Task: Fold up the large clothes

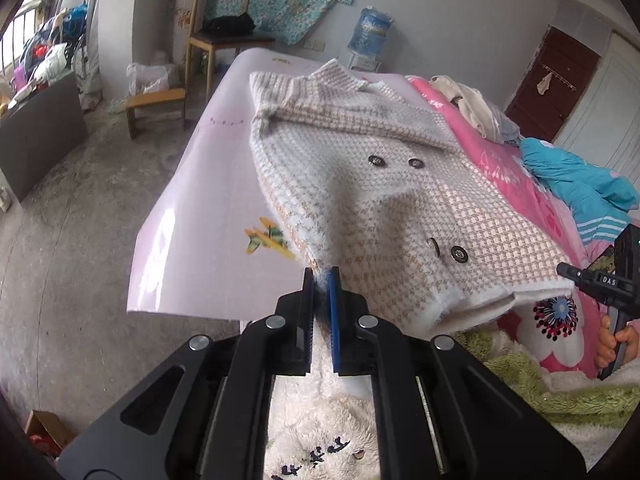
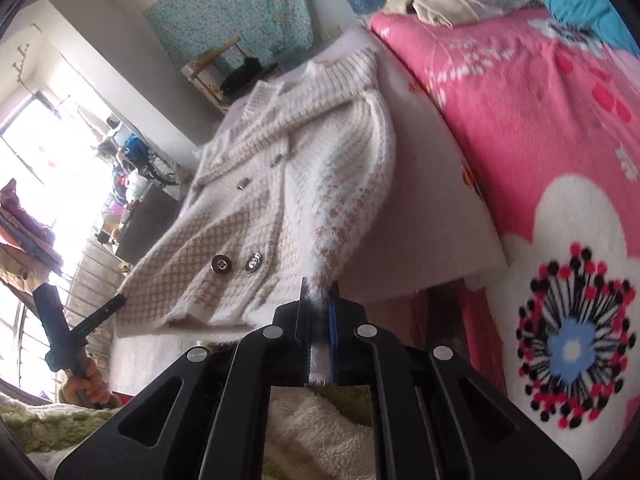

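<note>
The houndstooth coat (image 1: 360, 184) lies buttoned-side up on the pale table (image 1: 208, 200), its hem lifted, left gripper (image 1: 321, 280) and right gripper (image 2: 318, 292) each clamping a bottom corner, seemingly to fold it upward.

The pale mat (image 1: 208, 184) lies bare left of the coat (image 1: 360, 184); piled clothes (image 1: 472, 104) crowd the right.

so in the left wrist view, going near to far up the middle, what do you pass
left gripper shut on the coat hem → lower pair of buttons → upper pair of buttons → coat collar → water bottle by the far wall
</note>
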The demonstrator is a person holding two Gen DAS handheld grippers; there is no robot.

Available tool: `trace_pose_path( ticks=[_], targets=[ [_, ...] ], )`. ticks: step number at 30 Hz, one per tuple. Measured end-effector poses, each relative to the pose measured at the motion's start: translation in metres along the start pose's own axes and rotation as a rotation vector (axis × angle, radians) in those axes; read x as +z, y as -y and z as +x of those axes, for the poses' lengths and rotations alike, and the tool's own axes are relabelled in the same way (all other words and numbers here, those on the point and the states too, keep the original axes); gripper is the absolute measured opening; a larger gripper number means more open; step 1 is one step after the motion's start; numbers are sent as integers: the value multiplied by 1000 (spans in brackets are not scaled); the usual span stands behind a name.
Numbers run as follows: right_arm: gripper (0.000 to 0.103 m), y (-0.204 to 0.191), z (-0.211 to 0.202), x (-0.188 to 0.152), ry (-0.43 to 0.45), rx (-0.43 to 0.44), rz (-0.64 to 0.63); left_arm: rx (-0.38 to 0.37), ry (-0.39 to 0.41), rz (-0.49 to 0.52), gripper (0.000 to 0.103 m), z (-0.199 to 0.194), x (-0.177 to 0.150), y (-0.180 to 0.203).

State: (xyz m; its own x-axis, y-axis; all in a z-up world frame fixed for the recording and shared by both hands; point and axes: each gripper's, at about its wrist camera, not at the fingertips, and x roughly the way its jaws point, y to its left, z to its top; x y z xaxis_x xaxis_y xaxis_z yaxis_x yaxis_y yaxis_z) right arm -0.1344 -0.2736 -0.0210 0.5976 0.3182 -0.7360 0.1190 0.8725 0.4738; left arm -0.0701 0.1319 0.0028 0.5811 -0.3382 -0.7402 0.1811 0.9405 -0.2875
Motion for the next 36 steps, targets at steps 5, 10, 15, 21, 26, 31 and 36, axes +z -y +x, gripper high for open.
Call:
trace_pose_path(
  ticks=[5, 10, 15, 21, 26, 31, 36],
  targets=[
    [7, 8, 10, 12, 13, 23, 31, -20, 31, -1, 6, 5, 8, 1],
    [7, -1, 2, 37, 72, 37, -5, -29, 91, 21, 6, 0, 31, 4],
    [7, -11, 7, 69, 117, 66, -25, -40, 139, 33, 6, 10, 67, 7],
    [8, -25, 30, 135, 165, 105, -18, -28, 183, 38, 7, 35, 120, -1],
    [33, -24, 80, 185, 135, 109, 25, -6, 163, -13, 39, 76, 159, -20],
    [59, -13, 102, 193, 174, -26, 30, 17, 184, -89, 68, 86, 164, -44],
    [59, -32, 102, 171, 159, -77, -98, -28, 146, 1, 68, 91, 140, -24]
  ],
)
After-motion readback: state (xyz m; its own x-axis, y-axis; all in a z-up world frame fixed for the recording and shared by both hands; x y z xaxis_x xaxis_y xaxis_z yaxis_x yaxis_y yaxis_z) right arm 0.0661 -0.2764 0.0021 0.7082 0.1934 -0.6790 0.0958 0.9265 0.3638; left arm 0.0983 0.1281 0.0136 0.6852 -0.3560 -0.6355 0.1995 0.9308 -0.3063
